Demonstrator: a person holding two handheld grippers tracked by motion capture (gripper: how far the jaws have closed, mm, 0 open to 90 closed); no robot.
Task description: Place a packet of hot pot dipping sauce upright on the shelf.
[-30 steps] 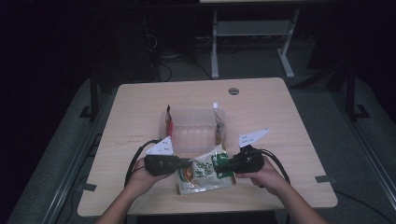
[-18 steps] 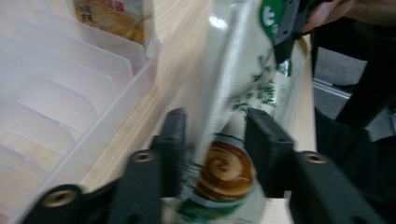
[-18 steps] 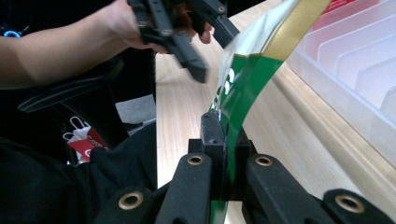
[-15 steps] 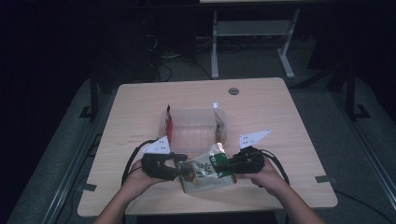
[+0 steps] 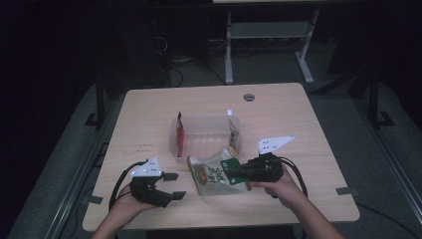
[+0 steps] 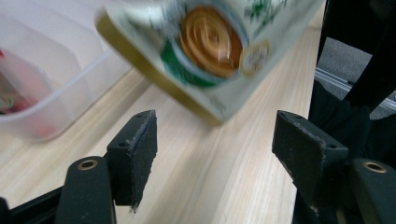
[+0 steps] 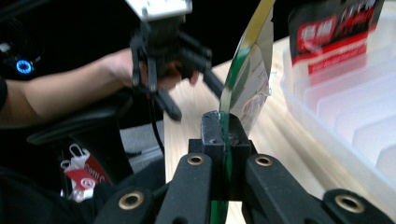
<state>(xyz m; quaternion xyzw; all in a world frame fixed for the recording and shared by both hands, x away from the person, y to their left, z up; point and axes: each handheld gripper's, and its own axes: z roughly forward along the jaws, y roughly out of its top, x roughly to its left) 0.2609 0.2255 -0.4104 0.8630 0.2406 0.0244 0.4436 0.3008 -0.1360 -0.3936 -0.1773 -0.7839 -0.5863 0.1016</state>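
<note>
i am pinching the snack packet (image 5: 217, 175) by one edge in my right gripper (image 5: 238, 171), just in front of the clear bin (image 5: 206, 134); my left gripper (image 5: 171, 185) has just been opening, jaws wide, holding nothing. the packet is hanging from a thin edge grip, so it may be slipping or twisting on the way in

Dim room with dark surroundings, tabletop (image 5: 278, 107) lit from above, close snack packet (image 6: 210, 42) motion-blurred

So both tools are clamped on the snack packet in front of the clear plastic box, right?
Not quite. Just the right tool is clamped on the snack packet, as the right gripper view shows. The left tool has just been opening; in the high view it sits apart from the packet with nothing between its pads. The packet does lie in front of the clear plastic box.
</note>
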